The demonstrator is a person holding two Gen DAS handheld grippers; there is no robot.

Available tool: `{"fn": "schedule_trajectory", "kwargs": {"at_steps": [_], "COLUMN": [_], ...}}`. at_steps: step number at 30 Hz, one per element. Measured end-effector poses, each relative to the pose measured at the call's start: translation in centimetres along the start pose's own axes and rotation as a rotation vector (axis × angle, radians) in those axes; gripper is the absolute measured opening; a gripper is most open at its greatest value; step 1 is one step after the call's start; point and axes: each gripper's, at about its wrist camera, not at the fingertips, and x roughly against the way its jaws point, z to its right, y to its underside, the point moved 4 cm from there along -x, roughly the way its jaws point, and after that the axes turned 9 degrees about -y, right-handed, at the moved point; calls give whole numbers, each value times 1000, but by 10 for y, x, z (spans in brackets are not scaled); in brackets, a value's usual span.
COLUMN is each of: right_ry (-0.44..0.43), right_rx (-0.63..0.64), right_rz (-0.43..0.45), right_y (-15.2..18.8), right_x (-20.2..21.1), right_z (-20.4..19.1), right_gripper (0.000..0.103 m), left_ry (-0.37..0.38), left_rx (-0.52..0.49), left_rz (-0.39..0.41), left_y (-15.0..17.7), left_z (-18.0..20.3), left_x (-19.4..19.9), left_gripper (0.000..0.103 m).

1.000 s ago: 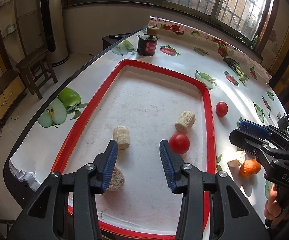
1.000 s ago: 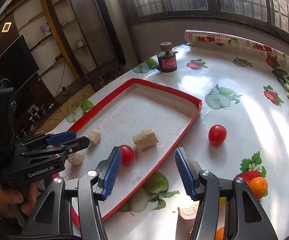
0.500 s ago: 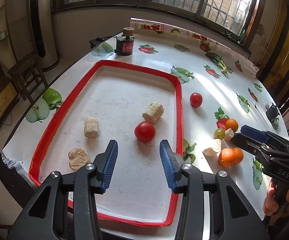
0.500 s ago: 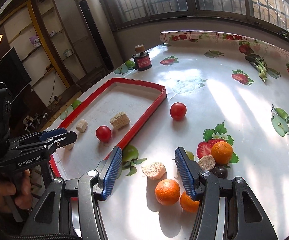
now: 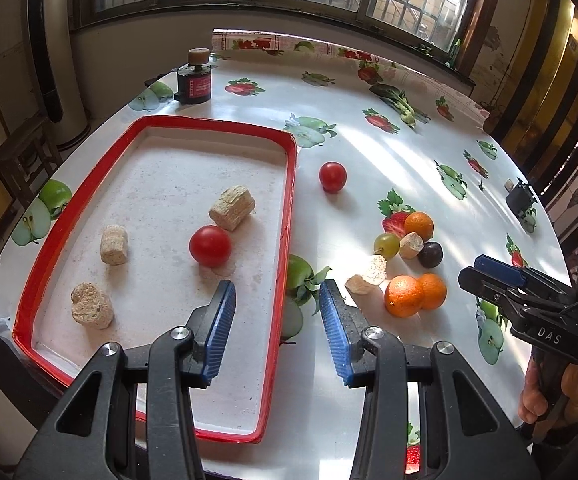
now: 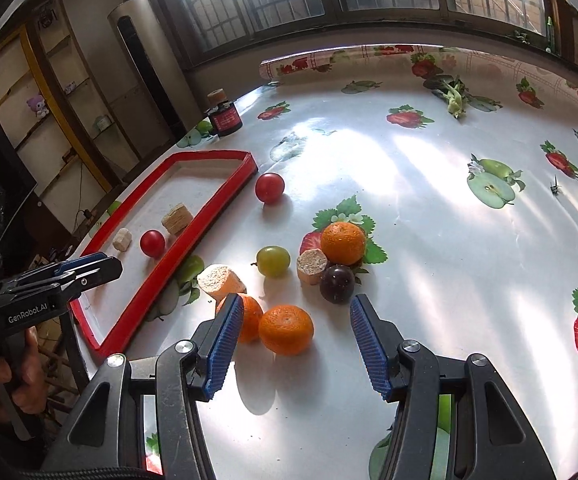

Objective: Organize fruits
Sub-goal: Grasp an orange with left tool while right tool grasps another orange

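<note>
1. While one glossy red round tomato (image 5: pixel 210 245) already lies inside the shallow red-rimmed rectangular tray (image 5: pixel 289 184), most of the fruit is out on the bench (image 6: pixel 429 208), so I judge the sorting barely begun.
2. Three rough, beige, crumbly-looking cylindrical chunks (image 5: pixel 232 207) share the tray's speckled white floor with that tomato (what they are made of I cannot tell).
3. Left to move, as far as I can judge: a second red tomato (image 6: pixel 269 187) just beside the tray's far corner, a smooth pale green grape (image 6: pixel 273 261), a shiny dark purple plum (image 6: pixel 337 283), and three dimpled orange mandarins, one (image 6: pixel 343 242) behind the plum and two (image 6: pixel 286 329) touching each other nearest the right tongs.
4. Two more beige chunks lie in this cluster, a wedge-shaped one (image 6: pixel 220 279) and a faceted one (image 6: pixel 311 265) touching the plum.
5. The right tongs (image 6: pixel 296 344) hang spread over the pair of mandarins, ribbed blue pads clear of both, pinching nothing.
6. The left tongs (image 5: pixel 278 330) are likewise spread and empty, straddling the tray's near right rim.
7. The bench wears a slick, glaring oilcloth printed with apples and strawberries; round fruit looks likely to roll on it.
</note>
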Motion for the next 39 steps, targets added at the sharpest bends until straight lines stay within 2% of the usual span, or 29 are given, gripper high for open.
{"fn": "schedule_trajectory", "kwargs": {"at_steps": [10, 15, 17, 23, 26, 27, 34, 39], "right_ry": [19, 8, 0, -33, -56, -76, -25, 2], "right_rx": [-19, 17, 38, 64, 59, 51, 36, 3], "right_rz": [-6, -31, -47, -92, -110, -98, -46, -21], "right_y": [13, 19, 20, 21, 20, 19, 19, 23], "right_x": [8, 3, -2, -23, -36, -36, -10, 8], "right_z": [14, 8, 5, -3, -3, -2, 14, 29], "right_gripper": [57, 56, 51, 50, 43, 35, 35, 35], "left_ry": [41, 70, 74, 89, 101, 106, 146, 138], "left_rx": [-53, -91, -97, -111, -130, -135, -179, -184], "left_rz": [-26, -46, -57, -86, -97, -102, -118, -115], "left_y": [8, 17, 20, 23, 24, 24, 22, 18], "left_z": [30, 48, 52, 60, 69, 72, 104, 119], "left_x": [-5, -9, -12, -19, -24, -27, -42, -55], "left_gripper": [41, 41, 41, 41, 41, 41, 41, 41]}}
